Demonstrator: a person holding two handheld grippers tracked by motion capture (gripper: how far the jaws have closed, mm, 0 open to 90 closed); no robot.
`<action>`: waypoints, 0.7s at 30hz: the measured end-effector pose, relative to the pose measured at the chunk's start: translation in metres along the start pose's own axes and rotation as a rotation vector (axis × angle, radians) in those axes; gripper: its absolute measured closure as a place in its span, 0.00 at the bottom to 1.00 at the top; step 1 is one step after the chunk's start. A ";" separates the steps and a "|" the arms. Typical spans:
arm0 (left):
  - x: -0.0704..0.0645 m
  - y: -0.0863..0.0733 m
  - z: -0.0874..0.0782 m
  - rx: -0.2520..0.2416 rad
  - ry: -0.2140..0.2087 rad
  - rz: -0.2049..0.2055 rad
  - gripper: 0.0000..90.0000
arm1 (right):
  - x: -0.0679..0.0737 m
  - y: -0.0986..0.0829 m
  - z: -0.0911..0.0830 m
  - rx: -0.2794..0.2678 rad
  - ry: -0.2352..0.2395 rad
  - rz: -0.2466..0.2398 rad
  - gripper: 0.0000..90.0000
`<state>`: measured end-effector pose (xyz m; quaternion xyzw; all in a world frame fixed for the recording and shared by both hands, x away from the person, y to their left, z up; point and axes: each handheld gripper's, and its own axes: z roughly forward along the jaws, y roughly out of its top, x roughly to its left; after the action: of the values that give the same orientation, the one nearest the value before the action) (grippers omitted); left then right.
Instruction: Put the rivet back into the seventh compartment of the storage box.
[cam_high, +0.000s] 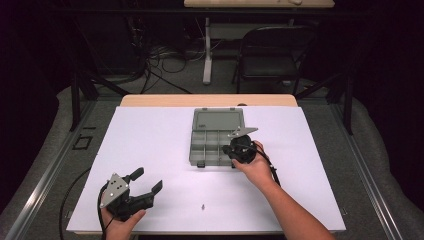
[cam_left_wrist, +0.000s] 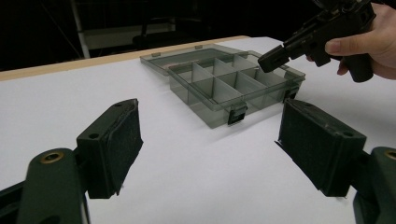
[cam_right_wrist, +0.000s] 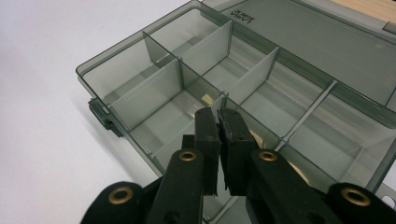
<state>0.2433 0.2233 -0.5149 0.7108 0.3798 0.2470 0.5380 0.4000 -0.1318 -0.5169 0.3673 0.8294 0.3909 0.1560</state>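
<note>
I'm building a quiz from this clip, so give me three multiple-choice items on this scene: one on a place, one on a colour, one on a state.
1. Where is the right tool?
A. over the open box
B. at the table's near left corner
C. on the chair

2. What colour is the compartment box?
A. bright red
B. see-through grey
C. yellow

3. How do the left tool's jaws stand?
A. clamped on the lid
B. shut and empty
C. spread wide, empty

Answers: 1 A, since the right gripper view shows its jaws above the box's dividers. 2 B, since the white table shows through its smoky grey walls. 3 C, since the left gripper view shows the jaws far apart with only the table between them.
</note>
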 end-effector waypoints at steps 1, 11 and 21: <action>0.000 0.000 0.000 0.000 0.000 0.000 0.23 | 0.000 0.000 0.000 0.004 -0.002 0.001 0.96; 0.000 0.000 0.000 0.000 -0.001 -0.003 0.23 | 0.001 0.000 -0.001 -0.003 -0.004 0.000 0.80; 0.000 0.000 0.000 -0.002 0.001 -0.004 0.23 | 0.013 0.003 -0.016 -0.082 -0.026 -0.035 0.39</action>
<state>0.2435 0.2228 -0.5151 0.7093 0.3815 0.2466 0.5390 0.3840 -0.1298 -0.5044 0.3512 0.8168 0.4171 0.1884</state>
